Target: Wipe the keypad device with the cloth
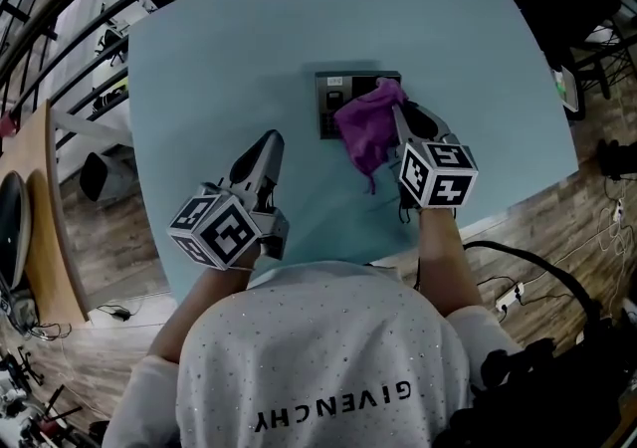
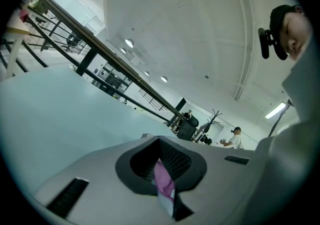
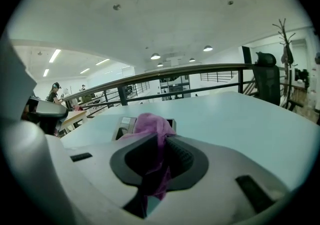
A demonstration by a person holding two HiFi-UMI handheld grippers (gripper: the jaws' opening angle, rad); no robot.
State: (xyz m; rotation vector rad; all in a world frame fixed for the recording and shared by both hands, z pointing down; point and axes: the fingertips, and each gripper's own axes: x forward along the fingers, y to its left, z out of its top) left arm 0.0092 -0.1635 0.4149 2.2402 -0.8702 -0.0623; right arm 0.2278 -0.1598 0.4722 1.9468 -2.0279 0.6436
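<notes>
While the right gripper [image 1: 400,115] clamped the purple cloth [image 1: 366,127] over the keypad device [image 1: 331,98] and the left gripper [image 1: 265,145] sat closed well short of it, firm, overlapping strokes seemed wise.

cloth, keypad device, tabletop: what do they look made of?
Cloth: soft fabric, maybe microfibre, matte purple; it bunches and drapes.
Keypad device: probably hard plastic, a dark flat rectangular housing; too small to be sure.
Table: smooth light-blue laminate or painted board, even and seamless.

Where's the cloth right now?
Head view, right of centre: the cloth is pinched by the right gripper and drapes over the right half of the keypad device.
</notes>
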